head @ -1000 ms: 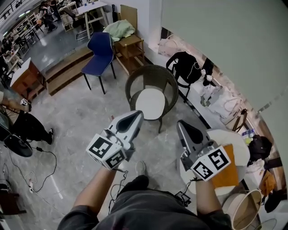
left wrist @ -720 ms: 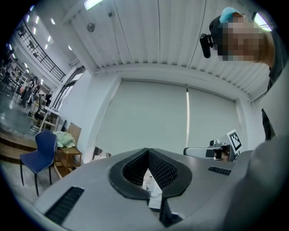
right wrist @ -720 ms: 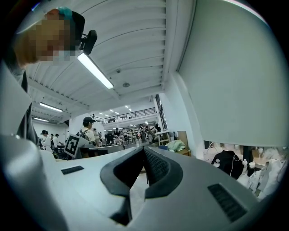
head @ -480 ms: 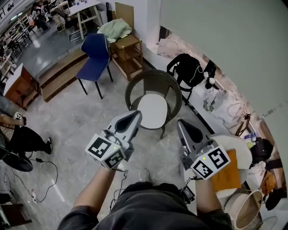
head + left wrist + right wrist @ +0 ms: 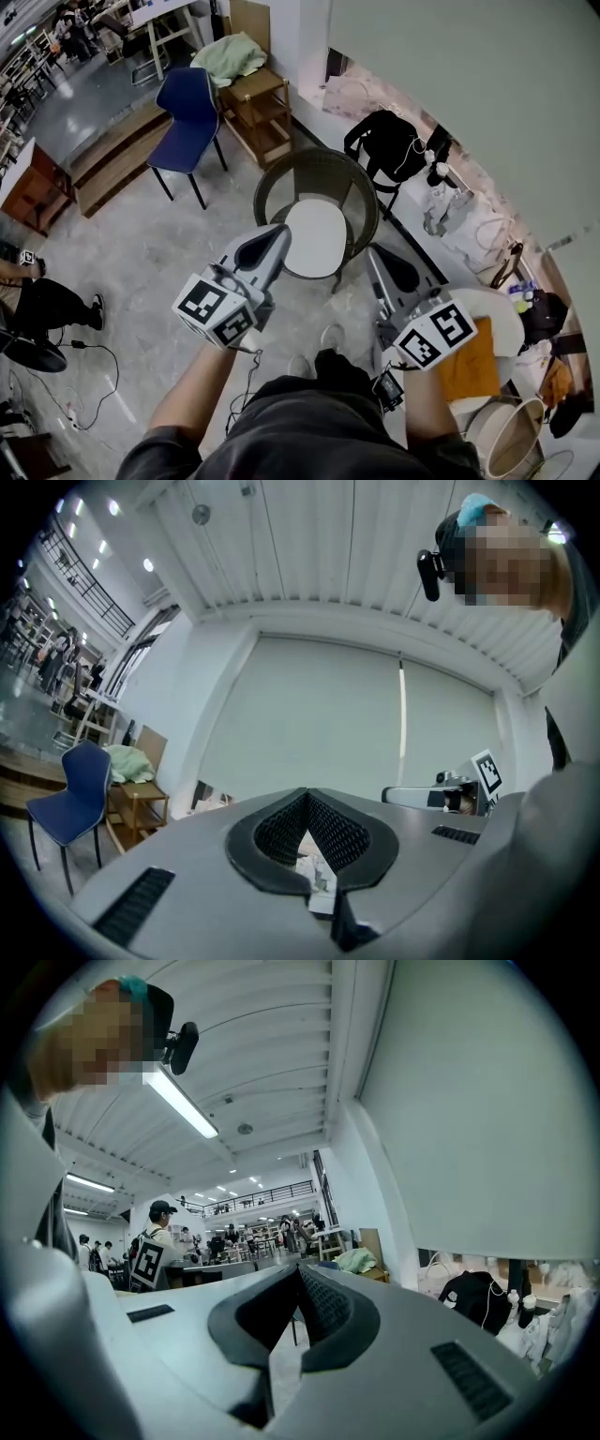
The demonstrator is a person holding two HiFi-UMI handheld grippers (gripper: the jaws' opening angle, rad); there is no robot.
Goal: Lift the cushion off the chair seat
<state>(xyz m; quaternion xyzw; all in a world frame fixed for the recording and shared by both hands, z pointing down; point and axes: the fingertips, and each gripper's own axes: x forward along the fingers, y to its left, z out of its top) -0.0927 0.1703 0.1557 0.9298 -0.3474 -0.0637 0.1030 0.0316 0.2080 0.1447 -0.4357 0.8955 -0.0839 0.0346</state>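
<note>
A round white cushion (image 5: 316,239) lies on the seat of a dark wicker tub chair (image 5: 319,161) in the head view. My left gripper (image 5: 281,229) is held level with its tip over the cushion's near left edge, above it and apart from it. Its jaws are shut with nothing between them (image 5: 307,803). My right gripper (image 5: 375,255) points past the chair's right side, just short of the chair's rim. Its jaws also meet, empty (image 5: 298,1274). Neither gripper view shows the cushion clearly.
A blue chair (image 5: 190,103) and a wooden side table (image 5: 253,103) with a green cloth (image 5: 225,54) stand beyond the wicker chair. A black bag (image 5: 389,141) hangs by the wall. A round white table (image 5: 492,314) stands at my right. Cables (image 5: 89,347) trail on the floor at left.
I have stepped towards the wicker chair. Both grippers have come forward with me, so the left tip now overlaps the cushion's edge. Both stay shut.
</note>
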